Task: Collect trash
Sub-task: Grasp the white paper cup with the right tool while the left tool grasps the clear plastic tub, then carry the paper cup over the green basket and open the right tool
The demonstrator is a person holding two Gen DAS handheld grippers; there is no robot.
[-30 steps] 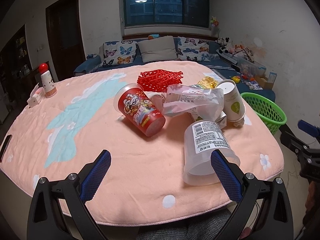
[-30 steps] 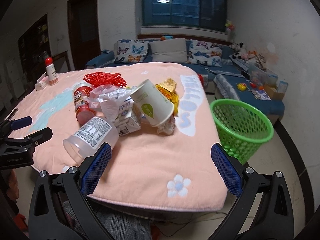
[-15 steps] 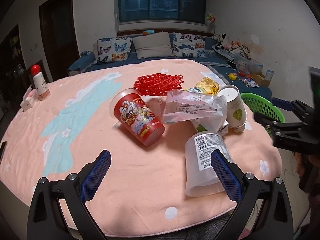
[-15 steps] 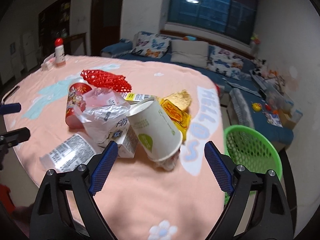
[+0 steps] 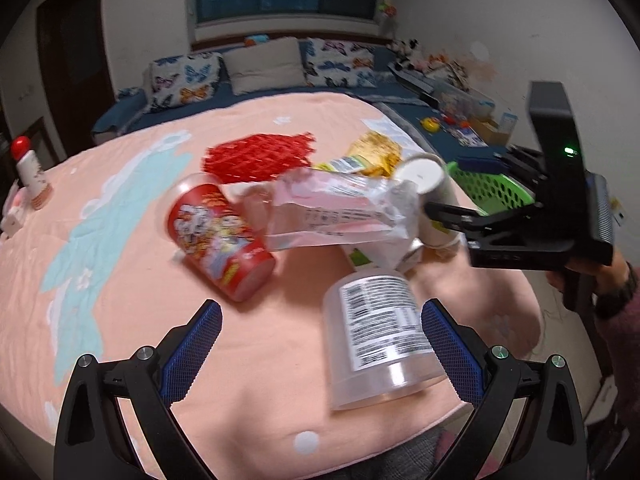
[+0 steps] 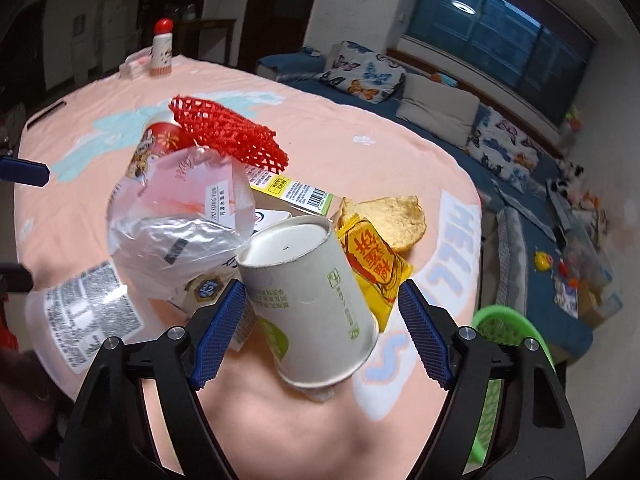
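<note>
A white paper cup (image 6: 308, 300) is seen lying on its side on the counter (image 6: 380, 160), its closed base turned toward the far side – this cup serves as the landmark. The right tool (image 6: 320, 336) is spread wide around it, one blue pad (image 6: 218, 336) just beside the cup's wall, the other well clear; actual contact cannot be made out. Against the cup a yellow snack wrapper (image 6: 376, 256) is pressed, and a crumpled clear bag (image 6: 180, 216) lies on its other side, partly covering a small carton (image 6: 208, 292). Beyond the bag a red foam net (image 6: 228, 136) hides most of a red printed cup (image 5: 220, 240). Nearer than the cup lies a clear labelled tub (image 5: 380, 336), blurred, its far side half hidden by one finger of the left tool (image 5: 320, 352), which is spread and holds nothing. A green basket (image 6: 504, 356) beyond the counter's edge is largely cut off by the right tool's body.
</note>
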